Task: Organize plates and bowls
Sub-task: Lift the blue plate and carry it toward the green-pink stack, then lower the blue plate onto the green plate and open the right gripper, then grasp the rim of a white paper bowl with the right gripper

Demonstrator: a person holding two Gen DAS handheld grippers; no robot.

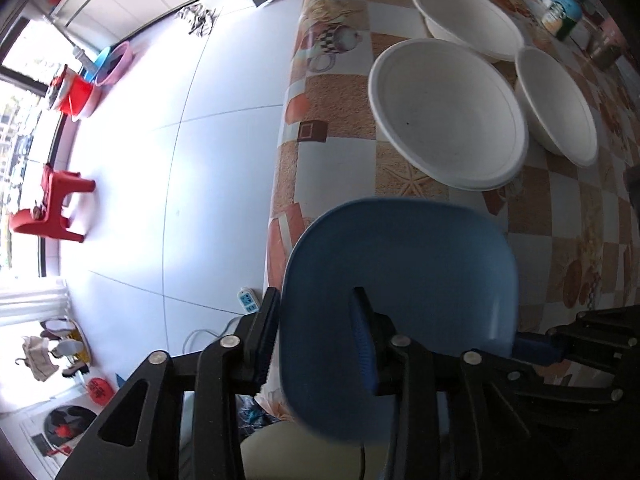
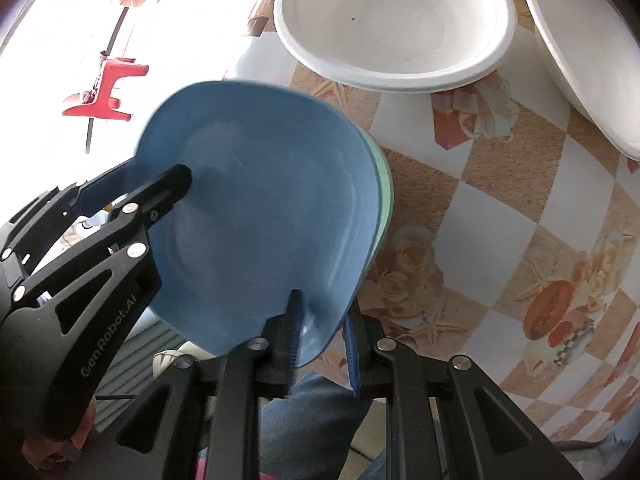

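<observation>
Both tongs, left point(image 1: 316, 340) and right point(image 2: 322, 344), clamp the blue plate point(image 1: 400, 312); next, lower it squarely onto the green plate point(image 2: 385, 188) at 3 o'clock.

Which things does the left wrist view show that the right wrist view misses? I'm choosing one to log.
Only the left wrist view shows a third white bowl and a can. Only the right wrist view shows a green plate under the blue plate. Both show both tools gripping the blue plate's rim, the left tool and right tool, plus two white bowls.
</observation>
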